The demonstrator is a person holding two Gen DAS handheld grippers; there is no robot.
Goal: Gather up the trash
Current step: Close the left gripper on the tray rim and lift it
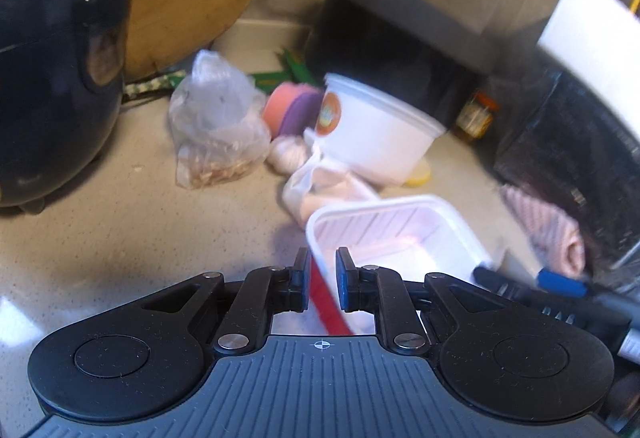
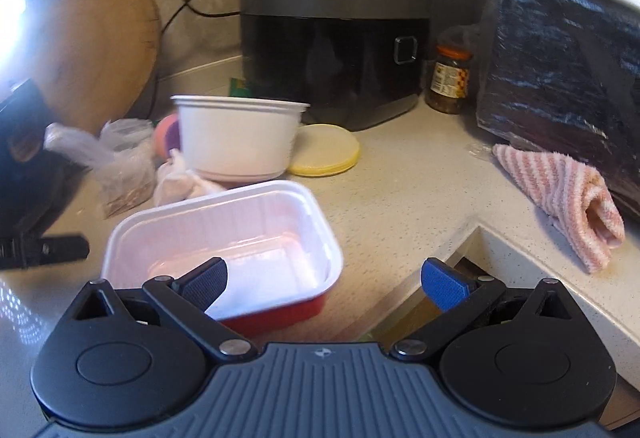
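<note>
Left claw (image 1: 322, 280) on tray (image 1: 400, 234) rim.

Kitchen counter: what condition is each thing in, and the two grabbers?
Left gripper: shut on the tray's wall.
Right gripper: open, holding nothing.
Tray: empty, tilted.
White bowl: upright, lid off.
Jar: upright, capped.
Striped towel: rolled.

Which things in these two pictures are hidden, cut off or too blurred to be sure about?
- Tray near wall, right wrist view: hidden behind the right gripper body.
- Jar label, both views: too small and blurred to read.
- White bowl logo, left wrist view: motion blur.
- Plastic bag contents, left wrist view: blurred, crumpled film.
- Sink, right wrist view: inside covered by that gripper.
</note>
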